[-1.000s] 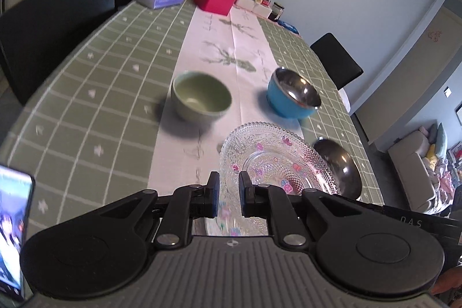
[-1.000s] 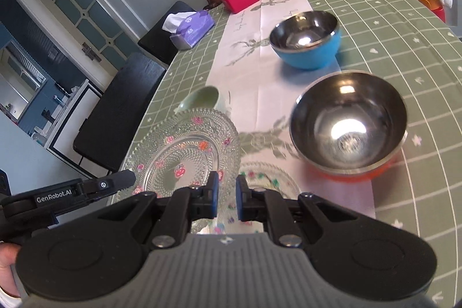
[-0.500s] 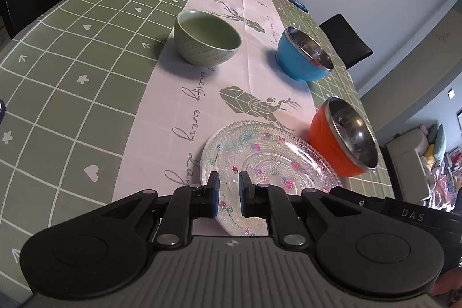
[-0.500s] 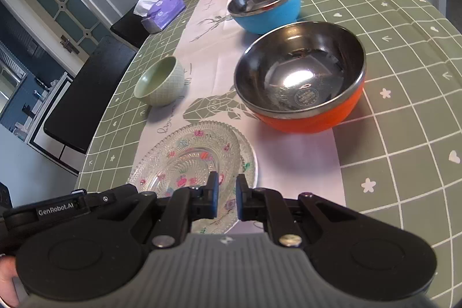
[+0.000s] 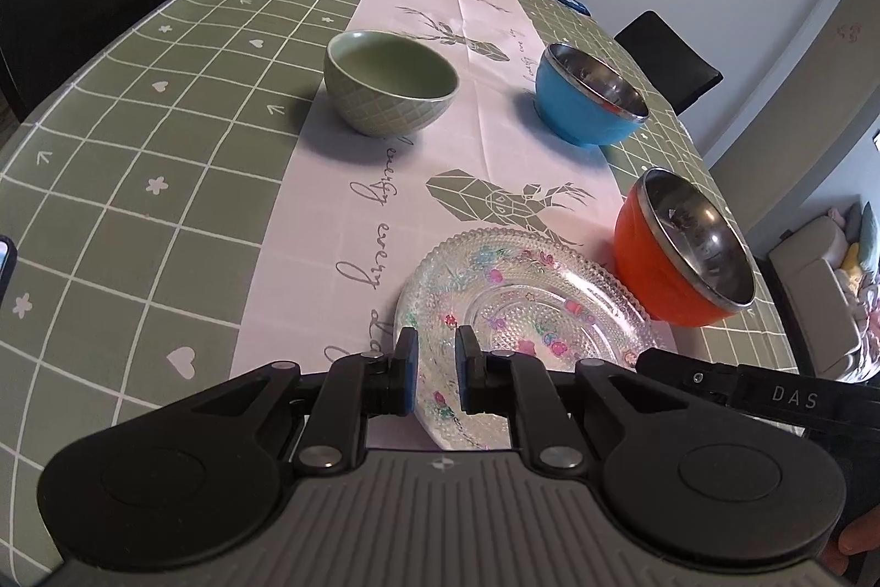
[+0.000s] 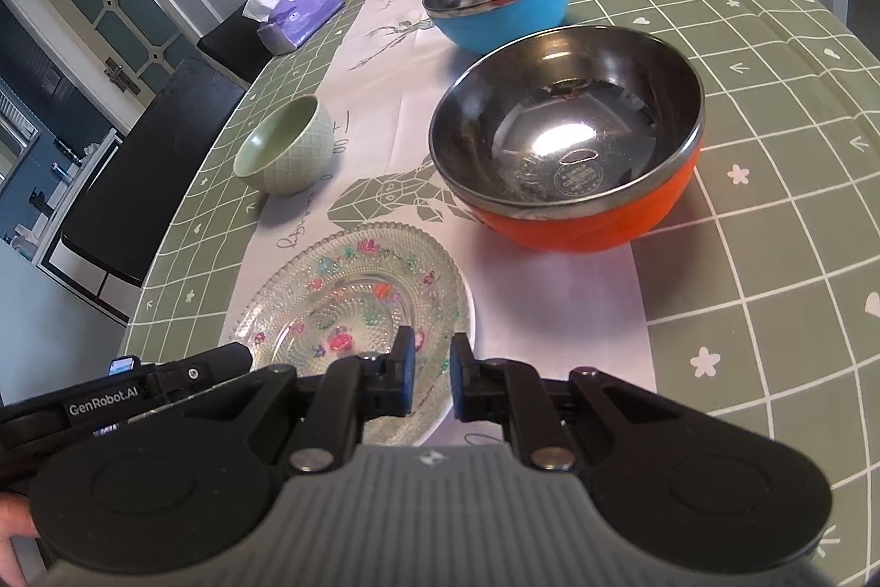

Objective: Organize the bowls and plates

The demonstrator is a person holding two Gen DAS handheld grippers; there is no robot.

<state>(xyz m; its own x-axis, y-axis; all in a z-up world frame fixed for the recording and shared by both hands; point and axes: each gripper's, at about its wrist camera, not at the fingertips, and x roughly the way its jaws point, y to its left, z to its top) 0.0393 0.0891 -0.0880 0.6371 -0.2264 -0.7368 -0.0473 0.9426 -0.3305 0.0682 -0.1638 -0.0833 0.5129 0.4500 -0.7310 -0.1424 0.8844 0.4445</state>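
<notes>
- Both hand-held grippers were parked over the near edge of the tabletop (image 5: 137, 103), pointing down at the glass plate (image 5: 528, 306).
- Left hand-held gripper (image 5: 435, 369): jaws drawn nearly together, nothing pinched as far as I could tell. The plate rim showed through the slim gap but seemed to lie below the pads.
- Right hand-held gripper (image 6: 428, 375): same deal, jaws almost together and empty, hanging over the plate's near rim.
- Plate sat on the pale runner by the near edge. The orange bowl (image 6: 572, 147) was just beside it toward the right edge, the blue bowl (image 6: 500, 6) further back along the runner, and the green bowl (image 5: 390, 81) back on the left side, well apart from the plate.
- My read on the step: picking which piece to gather first, probably the plate, since both tools were right there.
- Tips: spread the jaws before going any lower, since glass is slick and the beaded rim is thin. Come in low and flat so 1 pad slips under the lip.
- Watch the orange bowl; a sideways nudge of the plate would knock it.
</notes>
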